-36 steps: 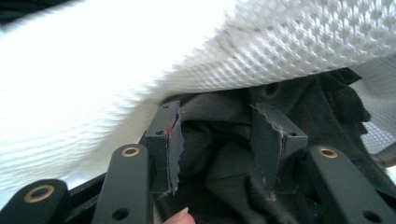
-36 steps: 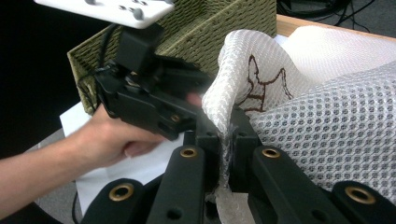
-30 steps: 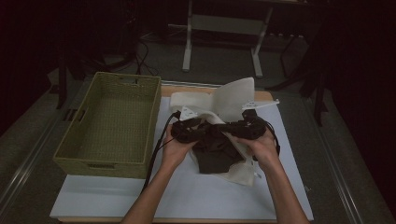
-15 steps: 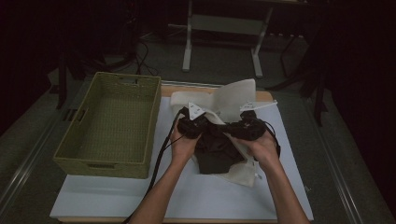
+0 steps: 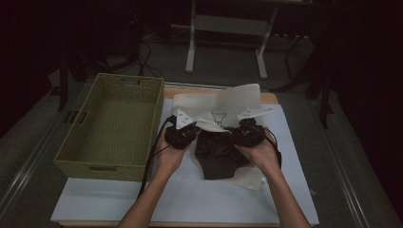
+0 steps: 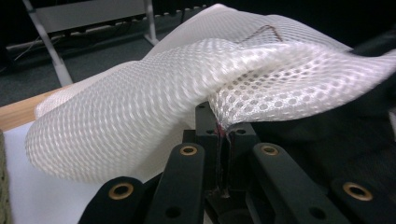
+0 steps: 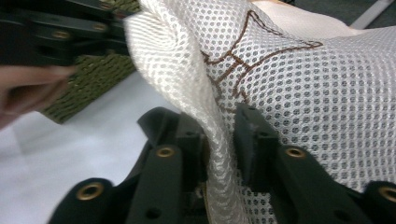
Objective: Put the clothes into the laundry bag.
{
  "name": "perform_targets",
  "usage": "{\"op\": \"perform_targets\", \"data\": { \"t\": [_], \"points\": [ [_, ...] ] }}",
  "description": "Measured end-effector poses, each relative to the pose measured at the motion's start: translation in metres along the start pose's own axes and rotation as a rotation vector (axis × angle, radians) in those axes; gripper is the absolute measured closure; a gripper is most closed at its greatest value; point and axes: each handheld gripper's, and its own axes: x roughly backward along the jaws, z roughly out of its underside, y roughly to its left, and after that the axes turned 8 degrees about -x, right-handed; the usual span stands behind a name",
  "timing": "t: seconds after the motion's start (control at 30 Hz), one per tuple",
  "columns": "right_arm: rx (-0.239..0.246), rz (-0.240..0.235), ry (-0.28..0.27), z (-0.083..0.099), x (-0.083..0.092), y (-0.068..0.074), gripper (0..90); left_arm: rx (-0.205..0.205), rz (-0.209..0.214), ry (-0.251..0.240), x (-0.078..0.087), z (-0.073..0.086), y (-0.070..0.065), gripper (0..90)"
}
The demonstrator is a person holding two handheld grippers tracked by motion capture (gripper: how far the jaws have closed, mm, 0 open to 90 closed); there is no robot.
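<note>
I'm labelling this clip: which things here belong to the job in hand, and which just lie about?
In the job:
white mesh bag
dark garment
left hand-held gripper, shut on the bag's edge
right hand-held gripper, mesh between its jaws

Lying about:
green woven basket
metal stand

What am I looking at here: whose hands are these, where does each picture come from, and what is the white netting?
A person at a table holds a two-jaw gripper in each hand. The high view looks down from above; each close-up comes from a camera riding on one gripper.

A white sheet covers the table, with a green woven basket at its left. In the middle lies a white mesh bag with dark clothing on it.

The left gripper has just closed and pinches the bag's edge. The right gripper has just been opening; a fold of mesh hangs between its jaws, apparently loose.
</note>
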Motion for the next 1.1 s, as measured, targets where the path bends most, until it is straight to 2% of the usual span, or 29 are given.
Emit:
{"op": "perform_targets", "data": {
  "t": [0.13, 0.23, 0.3, 0.33, 0.37, 0.43, 0.47, 0.53, 0.6, 0.7, 0.8, 0.9, 0.93, 0.97, 1.0, 1.1],
  "points": [
    [0.028, 0.033, -0.009, 0.001, -0.003, 0.004, 65.7, -0.001, 0.042, -0.020, 0.016, -0.004, -0.006, 86.9],
    [0.039, 0.069, -0.006, 0.002, -0.005, 0.005, 64.4, -0.038, 0.061, -0.030, 0.027, -0.010, -0.015, 86.8],
    [0.030, 0.065, -0.015, 0.001, -0.004, 0.005, 63.7, -0.062, 0.041, -0.007, 0.029, -0.012, -0.017, 86.6],
    [0.034, 0.068, -0.016, 0.001, -0.004, 0.005, 61.7, -0.055, 0.032, 0.005, 0.027, -0.012, -0.015, 86.6],
    [0.045, 0.069, -0.019, 0.001, -0.004, 0.007, 57.5, -0.034, 0.037, 0.011, 0.026, -0.011, -0.012, 86.6],
    [0.071, 0.044, -0.011, 0.002, -0.006, 0.011, 43.4, -0.007, 0.046, 0.017, 0.022, -0.009, -0.007, 86.4],
    [0.084, 0.041, -0.001, 0.003, -0.008, 0.013, 39.4, -0.007, 0.045, 0.021, 0.021, -0.008, -0.006, 86.2],
    [0.120, 0.066, -0.003, 0.004, -0.014, 0.017, 28.0, -0.021, 0.030, 0.035, 0.017, -0.006, -0.008, 85.4],
    [0.152, 0.074, 0.018, 0.006, -0.022, 0.022, 17.8, -0.012, 0.016, 0.050, 0.014, -0.005, -0.008, 84.3],
    [0.216, 0.142, 0.054, 0.010, -0.034, 0.032, 10.4, 0.011, 0.013, 0.050, 0.009, -0.003, -0.008, 80.7],
    [0.274, 0.208, 0.074, 0.013, -0.042, 0.039, 10.2, 0.019, 0.006, 0.070, 0.000, 0.000, -0.010, 64.7],
    [0.300, 0.253, 0.078, 0.017, -0.048, 0.042, 10.1, 0.049, -0.009, 0.100, -0.011, 0.006, -0.010, 56.4],
    [0.318, 0.265, 0.085, 0.018, -0.049, 0.042, 10.0, 0.069, -0.008, 0.108, -0.015, 0.007, -0.009, 55.5],
    [0.318, 0.265, 0.085, 0.018, -0.049, 0.042, 10.0, 0.069, -0.008, 0.108, -0.015, 0.007, -0.009, 55.0],
    [0.334, 0.287, 0.093, 0.020, -0.051, 0.042, 10.1, 0.079, -0.014, 0.122, -0.020, 0.010, -0.008, 55.0],
    [0.411, 0.394, 0.115, 0.027, -0.056, 0.042, 15.7, 0.084, -0.016, 0.150, -0.024, 0.017, -0.012, 54.8]
  ]
}}
